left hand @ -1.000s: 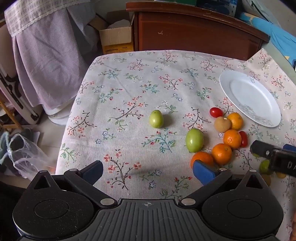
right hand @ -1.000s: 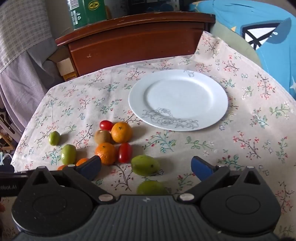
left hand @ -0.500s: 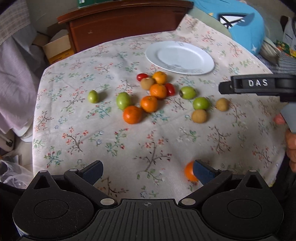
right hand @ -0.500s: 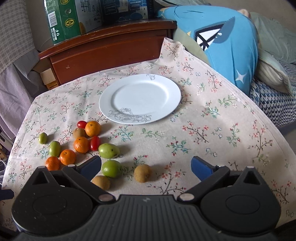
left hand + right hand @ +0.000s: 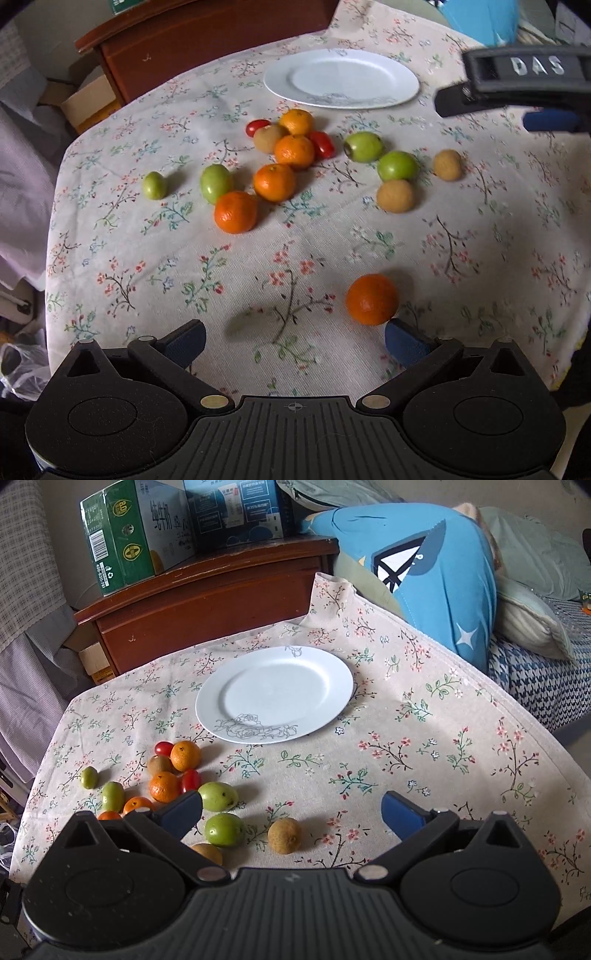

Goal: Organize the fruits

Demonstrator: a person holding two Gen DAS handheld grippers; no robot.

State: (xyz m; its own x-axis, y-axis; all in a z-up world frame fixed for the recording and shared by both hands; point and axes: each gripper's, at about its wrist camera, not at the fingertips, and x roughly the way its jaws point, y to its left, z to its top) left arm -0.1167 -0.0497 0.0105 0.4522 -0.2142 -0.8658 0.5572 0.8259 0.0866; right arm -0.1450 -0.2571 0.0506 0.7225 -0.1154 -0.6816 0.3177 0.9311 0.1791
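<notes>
Several fruits lie loose on the floral tablecloth: oranges (image 5: 294,150), green fruits (image 5: 398,165), brown kiwis (image 5: 395,195) and red tomatoes (image 5: 322,143). One orange (image 5: 372,299) lies apart, just in front of my left gripper's right finger. The white plate (image 5: 341,78) is empty at the far side; it also shows in the right wrist view (image 5: 275,692). My left gripper (image 5: 293,341) is open and empty above the near cloth. My right gripper (image 5: 291,810) is open and empty, above a green fruit (image 5: 224,829) and a kiwi (image 5: 284,835).
A wooden cabinet (image 5: 207,602) with cartons (image 5: 122,535) stands behind the table. A blue cushion (image 5: 436,583) lies at the right. The right gripper's body (image 5: 524,79) shows at the upper right of the left wrist view.
Both grippers have pulled back and risen, so more of the table shows. In the left view the lone orange now lies clear of the right finger.
</notes>
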